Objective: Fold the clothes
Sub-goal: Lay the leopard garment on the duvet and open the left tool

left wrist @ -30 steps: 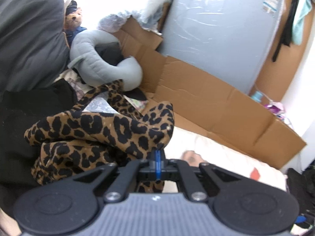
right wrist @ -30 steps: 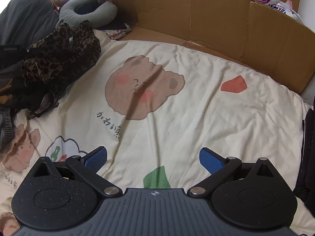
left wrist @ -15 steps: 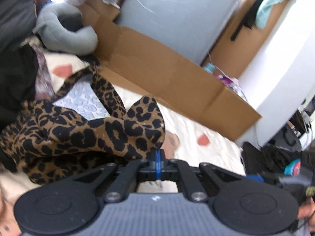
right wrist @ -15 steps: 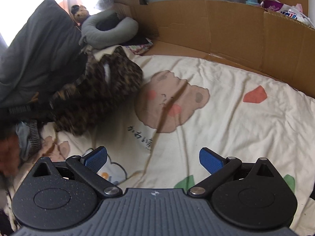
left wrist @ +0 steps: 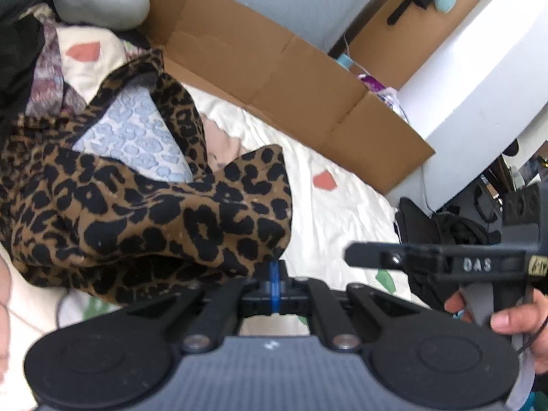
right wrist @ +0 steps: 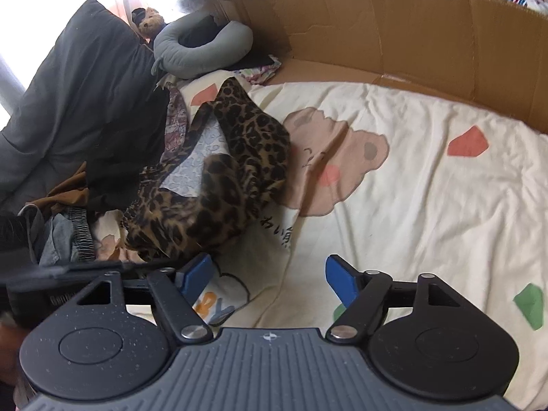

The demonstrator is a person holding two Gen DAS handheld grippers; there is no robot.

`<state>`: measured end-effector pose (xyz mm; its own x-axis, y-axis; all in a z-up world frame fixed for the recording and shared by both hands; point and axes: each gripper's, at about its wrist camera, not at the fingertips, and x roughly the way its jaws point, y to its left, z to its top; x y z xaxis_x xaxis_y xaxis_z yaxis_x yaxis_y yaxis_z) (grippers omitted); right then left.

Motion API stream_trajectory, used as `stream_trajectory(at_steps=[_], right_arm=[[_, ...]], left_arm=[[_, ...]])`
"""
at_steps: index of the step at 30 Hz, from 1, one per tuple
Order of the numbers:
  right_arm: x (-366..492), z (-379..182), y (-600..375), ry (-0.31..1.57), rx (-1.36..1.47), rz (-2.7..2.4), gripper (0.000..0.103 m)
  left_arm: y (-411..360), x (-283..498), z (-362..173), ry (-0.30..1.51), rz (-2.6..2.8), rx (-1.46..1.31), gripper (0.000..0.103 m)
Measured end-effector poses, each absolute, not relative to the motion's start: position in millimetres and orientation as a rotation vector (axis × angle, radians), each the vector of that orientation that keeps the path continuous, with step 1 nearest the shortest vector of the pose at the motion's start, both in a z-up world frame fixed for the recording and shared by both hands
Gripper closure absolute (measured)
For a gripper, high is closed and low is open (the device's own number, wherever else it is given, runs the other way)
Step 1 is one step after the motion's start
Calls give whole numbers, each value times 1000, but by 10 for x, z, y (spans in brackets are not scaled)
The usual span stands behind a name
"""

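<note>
Early stage: my left gripper [left wrist: 274, 279] is clamped on the leopard garment [left wrist: 144, 212], unfolded; right gripper [right wrist: 269, 275] closing on nothing. All folding remains.

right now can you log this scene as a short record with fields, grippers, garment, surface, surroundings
left gripper: shut on an edge of the leopard garment
right gripper: jaws closing, nothing between them, over the bedspread
garment state: bunched, unfolded, pale lining showing
garment place: on the bedspread, beside the clothes pile
behind: cardboard along the far edge, grey pillow at the corner
</note>
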<state>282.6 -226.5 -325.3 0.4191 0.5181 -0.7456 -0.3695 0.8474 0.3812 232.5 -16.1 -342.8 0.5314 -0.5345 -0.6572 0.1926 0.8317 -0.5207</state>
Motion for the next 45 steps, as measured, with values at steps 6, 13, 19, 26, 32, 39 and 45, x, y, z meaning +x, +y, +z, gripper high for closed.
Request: stream_trajectory(at_steps=[6, 13, 19, 26, 32, 39, 45], right_arm=[[2799, -3383, -2153, 1023, 171, 579, 28], [2760, -3385, -2148, 1023, 161, 582, 28], [2742, -3405, -2171, 1021, 150, 575, 28], [2744, -3444, -2187, 1029, 140, 564, 28], [2744, -3460, -2205, 1030, 129, 553, 28], [2740, -3487, -2230, 1033, 124, 545, 28], [2748, -3490, -2260, 1032, 126, 535, 28]], left_arm=[[-144, 2217, -3472, 995, -516, -413, 95], [186, 2230, -3285, 958, -393, -400, 57], [451, 2484, -3187, 895, -235, -366, 42], [728, 2809, -3253, 836, -83, -329, 30], [816, 3004, -3430, 835, -54, -322, 30], [906, 3114, -3633, 846, -17, -375, 48], [914, 3063, -3574, 819, -28, -360, 88]])
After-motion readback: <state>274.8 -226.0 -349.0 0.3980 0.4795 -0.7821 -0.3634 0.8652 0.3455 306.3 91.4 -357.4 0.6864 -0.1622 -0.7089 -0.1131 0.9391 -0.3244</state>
